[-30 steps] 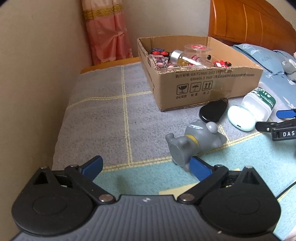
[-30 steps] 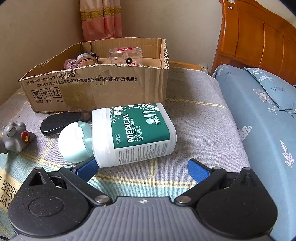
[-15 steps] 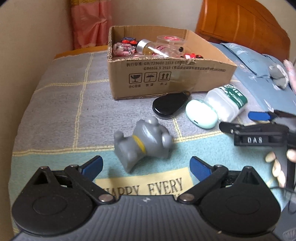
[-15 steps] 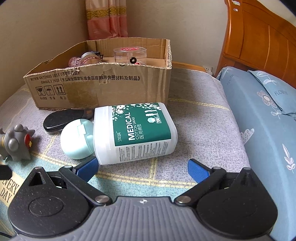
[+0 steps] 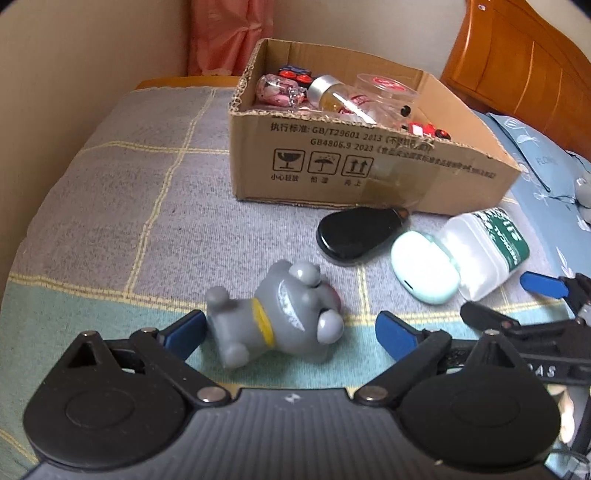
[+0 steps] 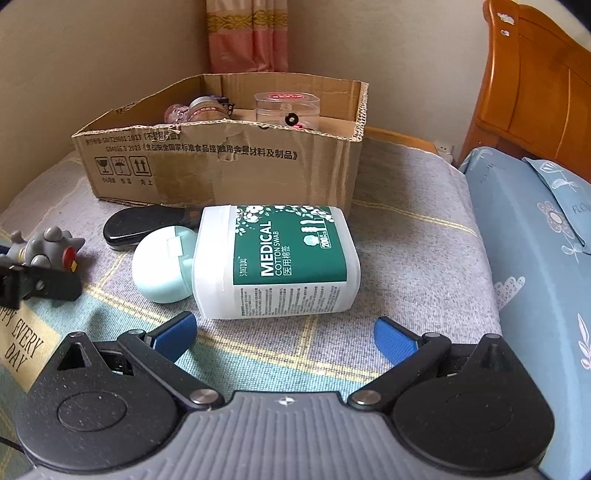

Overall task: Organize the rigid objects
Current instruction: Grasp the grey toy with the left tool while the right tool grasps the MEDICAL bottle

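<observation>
A grey toy figure (image 5: 277, 314) with a yellow collar lies on its side on the bed blanket, between the open fingers of my left gripper (image 5: 291, 332); it also shows in the right wrist view (image 6: 48, 247). A white medical cotton swab box (image 6: 277, 262) with a green label lies just ahead of my open right gripper (image 6: 284, 332), beside a mint round case (image 6: 164, 266) and a black flat case (image 6: 147, 221). The cardboard box (image 5: 369, 166) behind them holds several small items.
A wall runs along the left of the bed. A wooden headboard (image 6: 535, 81) and a blue pillow (image 6: 535, 229) are on the right. A pink curtain (image 5: 229, 33) hangs behind the box. My right gripper shows in the left wrist view (image 5: 517, 306).
My left gripper has swung and moved forward so the grey toy now lies between its fingers. My right gripper has backed off slightly from the swab box. Both stay open.
</observation>
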`<state>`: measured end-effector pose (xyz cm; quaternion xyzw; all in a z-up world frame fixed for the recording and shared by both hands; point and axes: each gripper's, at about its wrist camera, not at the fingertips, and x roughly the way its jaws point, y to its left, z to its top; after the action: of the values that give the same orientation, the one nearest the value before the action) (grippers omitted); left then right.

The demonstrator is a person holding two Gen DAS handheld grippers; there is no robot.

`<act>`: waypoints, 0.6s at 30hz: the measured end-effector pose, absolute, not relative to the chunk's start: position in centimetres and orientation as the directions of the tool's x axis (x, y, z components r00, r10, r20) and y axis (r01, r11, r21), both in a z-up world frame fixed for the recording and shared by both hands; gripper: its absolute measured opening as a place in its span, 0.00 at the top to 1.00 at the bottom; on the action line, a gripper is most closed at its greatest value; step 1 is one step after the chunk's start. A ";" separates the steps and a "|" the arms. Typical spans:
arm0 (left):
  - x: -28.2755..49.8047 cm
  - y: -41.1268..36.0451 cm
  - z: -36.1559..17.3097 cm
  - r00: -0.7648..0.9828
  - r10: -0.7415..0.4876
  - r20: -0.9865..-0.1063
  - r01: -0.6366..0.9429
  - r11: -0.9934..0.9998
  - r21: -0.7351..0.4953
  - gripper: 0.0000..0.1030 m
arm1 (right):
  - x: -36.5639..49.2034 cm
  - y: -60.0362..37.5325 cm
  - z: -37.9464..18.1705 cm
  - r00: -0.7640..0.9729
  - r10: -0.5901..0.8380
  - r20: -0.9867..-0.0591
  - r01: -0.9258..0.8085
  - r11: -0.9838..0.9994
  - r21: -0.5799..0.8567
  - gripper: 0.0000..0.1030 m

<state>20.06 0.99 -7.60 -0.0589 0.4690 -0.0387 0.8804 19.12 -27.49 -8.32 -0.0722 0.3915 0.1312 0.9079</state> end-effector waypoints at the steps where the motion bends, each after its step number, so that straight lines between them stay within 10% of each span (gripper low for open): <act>1: 20.2 0.8 -7.6 0.561 -0.114 -0.820 0.008 0.991 -0.133 0.07 | 19.2 -27.5 -8.3 0.659 0.186 -0.729 -0.300 0.954 -0.027 0.00; 18: 20.1 -0.3 -8.0 0.600 -0.112 -0.792 0.167 0.986 -0.013 0.16 | 19.4 -27.9 -8.3 0.644 0.238 -0.727 -0.363 0.932 -0.016 0.00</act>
<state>20.12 -0.32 -7.95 0.0313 0.4405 -0.0780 0.8938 19.39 -27.86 -8.32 -0.0805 0.3875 0.1665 0.9031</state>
